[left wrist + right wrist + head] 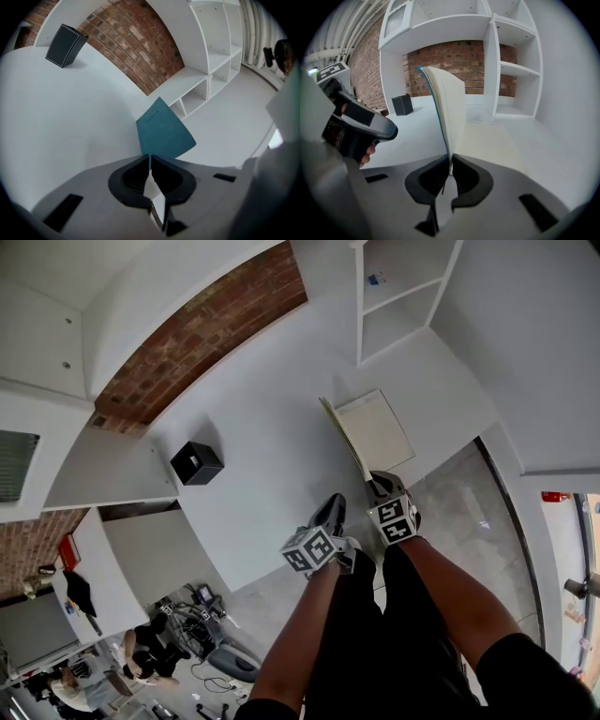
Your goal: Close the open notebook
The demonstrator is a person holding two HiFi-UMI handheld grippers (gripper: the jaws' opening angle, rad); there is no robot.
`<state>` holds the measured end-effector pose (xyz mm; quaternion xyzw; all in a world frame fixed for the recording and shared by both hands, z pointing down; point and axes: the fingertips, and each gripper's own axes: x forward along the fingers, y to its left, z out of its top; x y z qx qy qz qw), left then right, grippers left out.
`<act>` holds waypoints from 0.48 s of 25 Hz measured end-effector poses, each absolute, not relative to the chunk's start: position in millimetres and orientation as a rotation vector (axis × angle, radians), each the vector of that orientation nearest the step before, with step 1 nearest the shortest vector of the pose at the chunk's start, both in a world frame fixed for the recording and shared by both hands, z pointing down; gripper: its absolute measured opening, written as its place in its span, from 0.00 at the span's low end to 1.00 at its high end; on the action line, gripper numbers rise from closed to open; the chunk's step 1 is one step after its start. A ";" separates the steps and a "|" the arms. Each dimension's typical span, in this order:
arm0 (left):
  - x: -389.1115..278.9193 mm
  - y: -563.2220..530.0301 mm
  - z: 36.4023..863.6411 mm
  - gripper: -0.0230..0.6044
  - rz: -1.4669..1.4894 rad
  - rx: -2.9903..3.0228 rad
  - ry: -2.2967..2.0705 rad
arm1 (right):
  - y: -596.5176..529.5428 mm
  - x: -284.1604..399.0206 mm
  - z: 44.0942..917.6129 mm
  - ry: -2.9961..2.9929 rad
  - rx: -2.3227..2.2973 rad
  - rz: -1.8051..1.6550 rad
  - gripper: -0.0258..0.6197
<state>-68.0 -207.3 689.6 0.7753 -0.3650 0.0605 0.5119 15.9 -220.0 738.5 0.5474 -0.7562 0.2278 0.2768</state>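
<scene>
The notebook [375, 427] lies open on the white table [262, 474], its cream pages flat. Its teal cover [342, 439] stands up on edge with some leaves. In the right gripper view this raised cover [443, 108] runs straight down into my right gripper [450, 164], whose jaws are shut on its near edge. That right gripper [378, 486] sits at the notebook's near corner. My left gripper [335, 502] hovers just left of it, apart from the book. Its jaws are shut and empty, and the teal cover [164, 133] shows beyond my left gripper [150, 159].
A small black box [196, 463] stands on the table to the far left. White shelving [403, 296] rises behind the notebook, with a brick wall [197, 334] beside it. The table's curved near edge [281, 573] lies under my arms.
</scene>
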 end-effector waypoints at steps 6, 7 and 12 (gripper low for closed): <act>-55.5 -197.6 690.0 0.07 0.196 1.881 -0.845 | -209.1 36.7 741.2 -2.008 1.542 0.679 0.06; -53.1 -196.5 690.1 0.07 0.203 1.885 -0.839 | -208.8 38.5 740.9 -2.012 1.551 0.696 0.06; -41.1 -194.0 689.6 0.07 0.236 1.902 -0.814 | -206.4 45.5 739.5 -2.029 1.596 0.800 0.06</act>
